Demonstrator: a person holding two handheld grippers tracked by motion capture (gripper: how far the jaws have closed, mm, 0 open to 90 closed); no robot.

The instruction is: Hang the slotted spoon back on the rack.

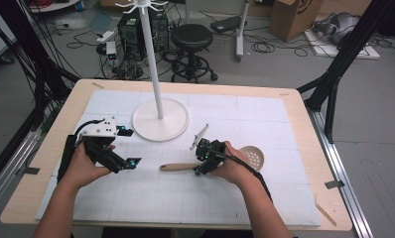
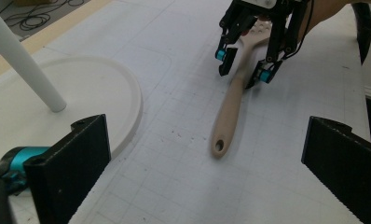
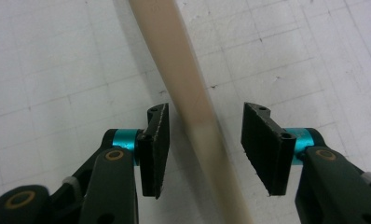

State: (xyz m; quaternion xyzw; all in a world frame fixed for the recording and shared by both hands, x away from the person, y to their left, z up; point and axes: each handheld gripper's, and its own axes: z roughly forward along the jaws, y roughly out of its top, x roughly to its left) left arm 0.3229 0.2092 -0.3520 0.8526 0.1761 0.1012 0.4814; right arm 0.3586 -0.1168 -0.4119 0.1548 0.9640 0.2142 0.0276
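While the slotted spoon (image 1: 220, 163) lies flat on the white gridded mat (image 1: 265, 119) toward the right half of the table (image 1: 51, 134), the right gripper (image 1: 201, 159) stands over the spoon's beige handle with one jaw on either side of it. In the right gripper view the handle (image 3: 188, 102) runs up between the two black pads (image 3: 156, 144); a narrow gap shows on each side, so the pads do not press on it and the jaws stand part-way apart, gripping nothing. The left gripper view shows the same straddle from farther off, with the spoon's free handle end, pierced by a hanging hole (image 2: 219, 143), pointing toward the table's middle. The round perforated bowl (image 1: 252, 156) lies nearer the table's right edge, just beyond the right hand (image 1: 235, 166). The left gripper (image 1: 128, 148) hangs near the left edge of the mat, well apart from the spoon, its jaws spread wide with only bare mat between them. A white stand (image 1: 156, 74) with a round base (image 1: 161, 120) rises from the far middle of the mat, between the two grippers and beyond them, its base apart from the spoon.
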